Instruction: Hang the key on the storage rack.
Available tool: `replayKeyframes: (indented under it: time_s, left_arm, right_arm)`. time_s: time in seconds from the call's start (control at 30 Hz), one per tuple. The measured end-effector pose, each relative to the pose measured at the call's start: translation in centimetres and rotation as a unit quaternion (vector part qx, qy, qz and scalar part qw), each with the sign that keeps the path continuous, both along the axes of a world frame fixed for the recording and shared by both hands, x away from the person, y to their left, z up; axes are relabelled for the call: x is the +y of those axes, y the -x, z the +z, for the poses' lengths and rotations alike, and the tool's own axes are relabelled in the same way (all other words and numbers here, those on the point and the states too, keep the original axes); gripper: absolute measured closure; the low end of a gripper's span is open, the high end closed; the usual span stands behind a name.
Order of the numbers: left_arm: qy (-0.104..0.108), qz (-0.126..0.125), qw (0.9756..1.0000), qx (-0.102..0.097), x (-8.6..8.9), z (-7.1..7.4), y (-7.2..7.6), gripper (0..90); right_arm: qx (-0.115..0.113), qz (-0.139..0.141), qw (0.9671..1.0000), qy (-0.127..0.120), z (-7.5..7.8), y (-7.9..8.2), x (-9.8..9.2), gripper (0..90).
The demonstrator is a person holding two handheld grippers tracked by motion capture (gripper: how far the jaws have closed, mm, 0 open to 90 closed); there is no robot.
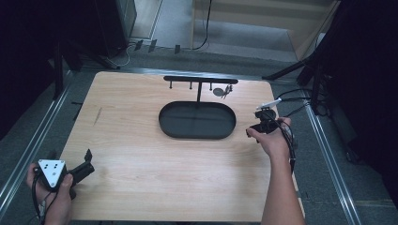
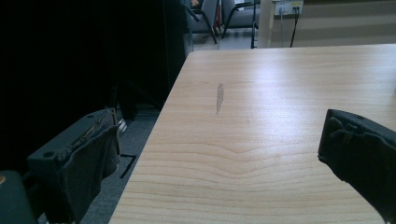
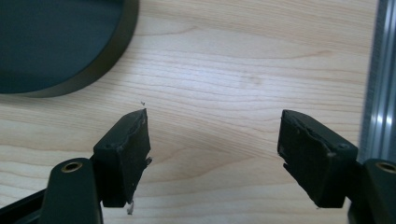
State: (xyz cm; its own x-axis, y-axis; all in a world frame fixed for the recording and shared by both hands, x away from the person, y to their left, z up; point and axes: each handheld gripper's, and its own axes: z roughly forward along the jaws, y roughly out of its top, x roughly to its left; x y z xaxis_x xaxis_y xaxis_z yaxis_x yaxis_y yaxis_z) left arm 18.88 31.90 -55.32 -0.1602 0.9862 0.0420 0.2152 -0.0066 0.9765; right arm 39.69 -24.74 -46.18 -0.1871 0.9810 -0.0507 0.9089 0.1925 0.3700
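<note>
A black oval tray (image 1: 197,120) lies at the table's middle back, and a black T-shaped rack (image 1: 200,80) with small hooks rises behind it. A small round tag and a dangling metal piece (image 1: 221,91) hang near the rack's right end. My right gripper (image 1: 263,119) points down just right of the tray. In the right gripper view my right gripper (image 3: 215,149) stands open over bare wood, the tray's rim (image 3: 114,51) at upper left. My left gripper (image 1: 70,157) sits at the near left corner. It stands open (image 2: 217,158) with nothing between its jaws.
The wooden table (image 1: 141,154) has a grey smear (image 2: 219,97) near its left side. A metal rail (image 3: 380,93) runs along the table's right edge, close to the right gripper. Dark stands and cables (image 1: 300,93) crowd the far right; the floor drops off past the left edge.
</note>
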Motion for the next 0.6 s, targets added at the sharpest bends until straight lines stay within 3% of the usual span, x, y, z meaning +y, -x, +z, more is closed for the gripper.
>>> replayKeyframes:
  time_s: [0.13, 0.17, 0.23, 0.27, 0.37, 0.4, 0.43, 0.47, 0.53, 0.6]
  left_arm:
    - [0.000, -0.001, 1.0000, 0.000, 0.0, 0.0, 0.0, 0.0]
    - [0.000, -0.001, 1.0000, 0.000, 0.0, 0.0, 0.0, 0.0]
    - [-0.004, -0.003, 1.0000, 0.001, 0.0, 0.0, 0.0, 0.0]
    - [-0.004, -0.003, 1.0000, 0.001, 0.0, 0.0, 0.0, 0.0]
    - [-0.008, -0.004, 1.0000, 0.000, -0.1, 0.0, 0.0, 0.0]
    - [-0.008, -0.005, 1.0000, 0.000, -0.1, 0.0, 0.0, 0.0]
    - [-0.007, -0.007, 1.0000, 0.000, -0.1, 0.0, 0.0, 0.0]
    - [-0.007, -0.007, 1.0000, 0.000, -0.1, 0.0, 0.0, 0.0]
    - [-0.005, -0.009, 1.0000, 0.002, 0.0, 0.0, 0.0, 0.0]
    - [-0.004, -0.009, 1.0000, 0.002, 0.0, 0.0, 0.0, 0.0]
  right_arm:
    - [-0.056, 0.019, 0.9974, -0.041, -0.7, 1.6, -0.5, 18.9]
    - [-0.056, 0.019, 0.9974, -0.041, -0.7, 1.6, -0.5, 18.9]
    - [-0.094, 0.031, 0.9931, -0.062, -1.3, 3.2, -0.7, 17.0]
    - [-0.094, 0.031, 0.9931, -0.062, -1.3, 3.2, -0.7, 17.0]
    - [-0.136, 0.038, 0.9869, -0.078, -1.9, 4.9, -1.1, 14.6]
    - [-0.156, 0.040, 0.9841, -0.075, -2.1, 5.6, -1.2, 14.9]
    - [-0.212, 0.044, 0.9740, -0.067, -2.2, 7.1, -1.5, 16.6]
    - [-0.212, 0.044, 0.9740, -0.067, -2.2, 7.1, -1.5, 16.6]
    - [-0.258, 0.043, 0.9615, -0.085, -2.3, 8.7, -2.0, 16.4]
    - [-0.289, 0.037, 0.9513, -0.100, -2.8, 10.1, -2.8, 16.3]
